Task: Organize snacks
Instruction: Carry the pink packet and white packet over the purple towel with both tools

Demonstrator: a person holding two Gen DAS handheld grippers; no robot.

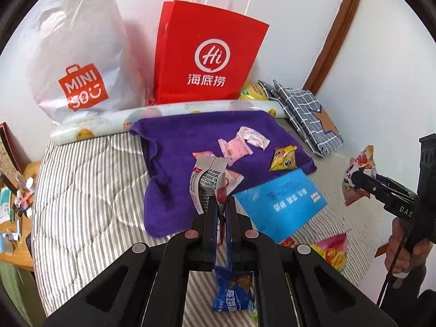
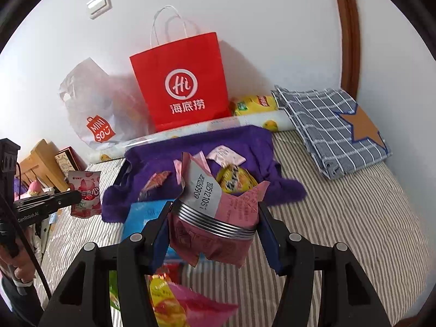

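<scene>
My left gripper [image 1: 222, 204] is shut on the edge of a silver-backed strawberry snack packet [image 1: 207, 182], which hangs above the purple towel [image 1: 174, 141]. In the right wrist view the same packet [image 2: 87, 188] shows its pink and white front at the left gripper [image 2: 77, 196]. My right gripper [image 2: 215, 209] is shut on a crumpled pink packet [image 2: 234, 209] with a silver date strip, held over the striped bed. On the towel [image 2: 245, 139] lie several small pink packets [image 1: 235, 150] and a yellow one [image 1: 283, 159].
A red paper bag [image 1: 204, 54] and a white plastic bag [image 1: 79, 54] stand against the wall behind a patterned roll [image 1: 109, 122]. A checked cloth [image 2: 335, 125] lies at the right. A blue pouch [image 1: 280, 201], a blue snack [image 1: 234, 291] and colourful packets [image 2: 174, 299] lie near me.
</scene>
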